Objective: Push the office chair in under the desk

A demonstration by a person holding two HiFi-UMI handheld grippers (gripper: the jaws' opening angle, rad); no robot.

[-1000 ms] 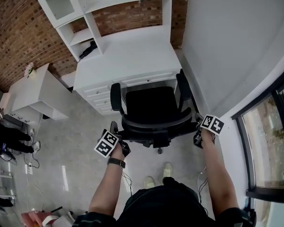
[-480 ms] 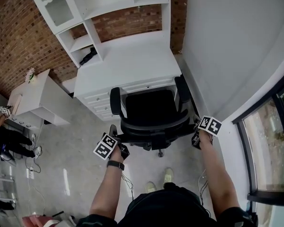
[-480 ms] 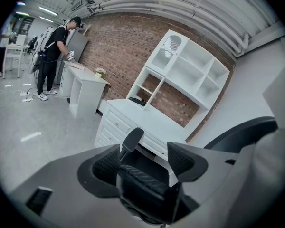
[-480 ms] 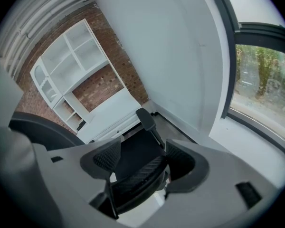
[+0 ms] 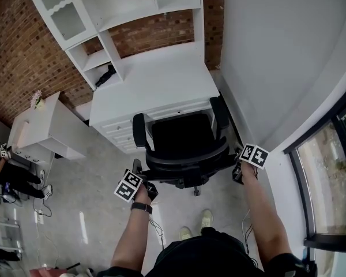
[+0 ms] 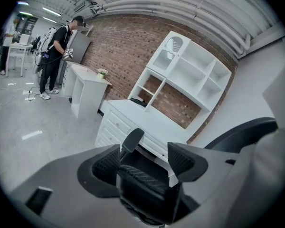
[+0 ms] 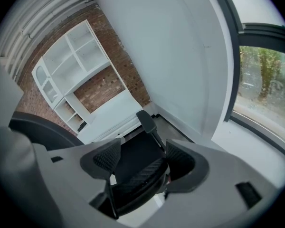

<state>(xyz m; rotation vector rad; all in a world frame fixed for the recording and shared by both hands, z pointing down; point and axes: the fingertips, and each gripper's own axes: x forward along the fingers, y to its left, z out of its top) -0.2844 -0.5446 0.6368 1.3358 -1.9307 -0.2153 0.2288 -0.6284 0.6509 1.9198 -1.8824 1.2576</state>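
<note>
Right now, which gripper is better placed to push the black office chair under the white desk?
Left, probably. Both clasp the black office chair's backrest, but the left gripper holds the corner farther from the white desk; the right gripper holds the nearer one.

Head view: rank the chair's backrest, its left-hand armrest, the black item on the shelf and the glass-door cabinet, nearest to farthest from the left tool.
1. backrest, gripped by the left tool.
2. armrest, just ahead on the left.
3. black item, on the shelf farther back.
4. glass-door cabinet, top left, farthest.
</note>
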